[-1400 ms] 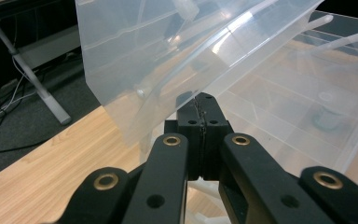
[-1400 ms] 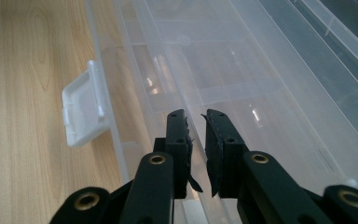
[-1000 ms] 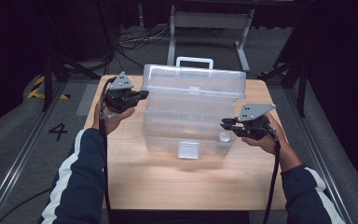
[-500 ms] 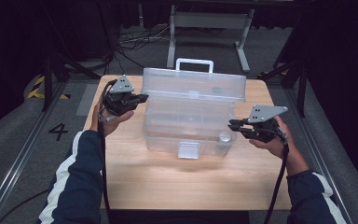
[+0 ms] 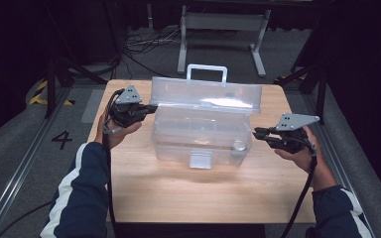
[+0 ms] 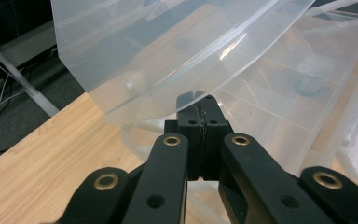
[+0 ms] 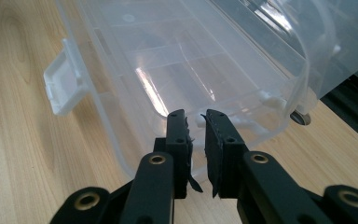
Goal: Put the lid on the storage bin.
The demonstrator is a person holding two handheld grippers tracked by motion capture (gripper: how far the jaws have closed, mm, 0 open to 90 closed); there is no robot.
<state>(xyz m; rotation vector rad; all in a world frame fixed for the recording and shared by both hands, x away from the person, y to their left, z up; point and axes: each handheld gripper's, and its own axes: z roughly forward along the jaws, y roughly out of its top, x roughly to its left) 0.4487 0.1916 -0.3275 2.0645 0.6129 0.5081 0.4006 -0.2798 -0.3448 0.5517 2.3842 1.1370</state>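
Observation:
A clear plastic compartment box (image 5: 198,134) stands mid-table with its lid (image 5: 206,96) lifted partway and a white latch (image 5: 200,159) hanging at the front. My left gripper (image 5: 151,107) is at the lid's left end. In the left gripper view its jaws (image 6: 197,95) are pressed together on the lid's rim (image 6: 168,56), over the open trays (image 6: 284,93). My right gripper (image 5: 256,133) hovers just off the box's right front corner. Its jaws (image 7: 196,116) stand a narrow slit apart with nothing between them, pointing at the box wall (image 7: 168,60) near the latch (image 7: 63,79).
The wooden table (image 5: 178,193) has bare room in front of the box and on both sides. The box's handle (image 5: 207,69) sticks up at the back. Behind the table are a metal stand (image 5: 223,22) and floor cables (image 5: 139,44).
My right gripper has drawn back to the right, away from the box's front right corner. The left gripper has stayed at the lid's left end.

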